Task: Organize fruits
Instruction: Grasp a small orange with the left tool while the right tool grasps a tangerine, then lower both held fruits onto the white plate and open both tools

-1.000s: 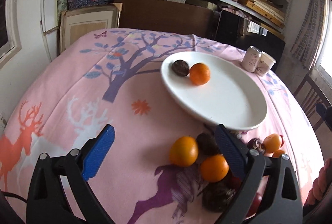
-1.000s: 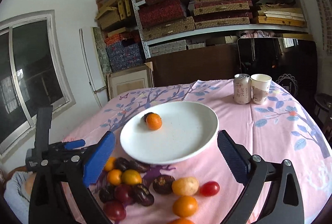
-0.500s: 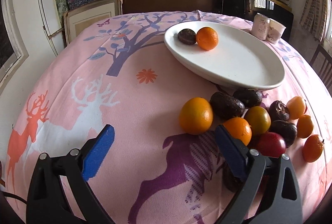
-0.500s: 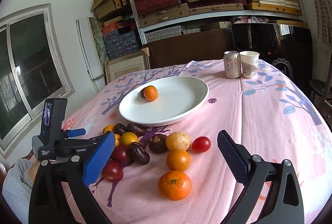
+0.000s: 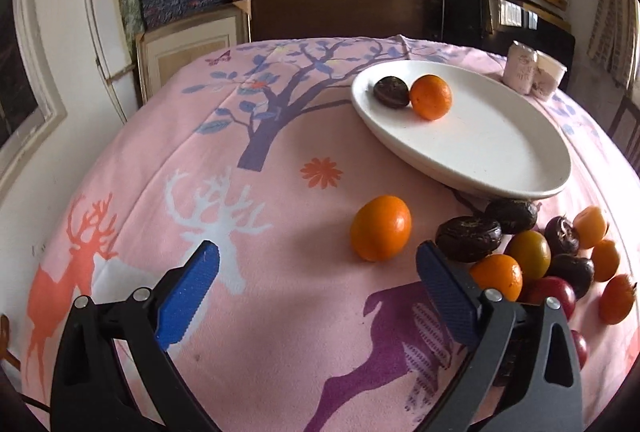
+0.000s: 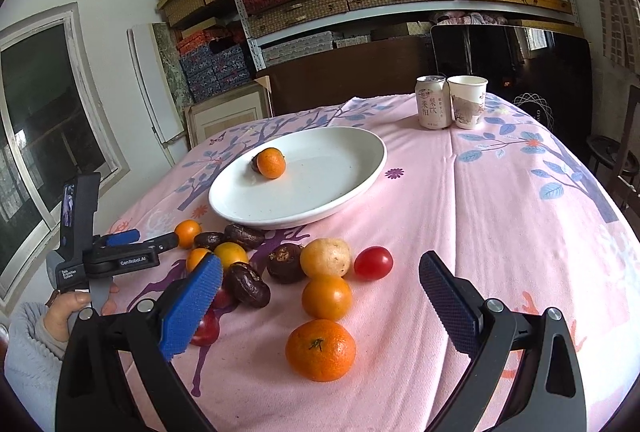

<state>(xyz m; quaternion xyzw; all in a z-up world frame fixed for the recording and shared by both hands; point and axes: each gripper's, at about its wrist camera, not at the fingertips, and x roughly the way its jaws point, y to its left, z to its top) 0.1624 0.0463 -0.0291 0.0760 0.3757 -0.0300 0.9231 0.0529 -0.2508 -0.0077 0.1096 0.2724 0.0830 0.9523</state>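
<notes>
The right tongs (image 6: 320, 292) are wide apart and hold nothing, above the tabletop (image 6: 500, 224) with its pink cloth. Between the blue pads (image 6: 192, 306) and a little in front lies a tangerine (image 6: 320, 350) with a green stem mark. Behind it an orange fruit (image 6: 326, 297) touches a yellowish round fruit (image 6: 325, 257), and a red tomato (image 6: 373, 263) is just beside that one. To the left is a group of dark wrinkled fruits (image 6: 248, 286) mixed with orange ones. The white plate (image 6: 332, 200) stands behind the group, with one orange (image 6: 271, 162) and a dark fruit partly hidden behind it. At the far edge a can (image 6: 431, 102) touches a paper cup (image 6: 467, 102). At left, the left tongs (image 6: 120, 252) reach toward the group, held by a hand (image 6: 76, 306).
</notes>
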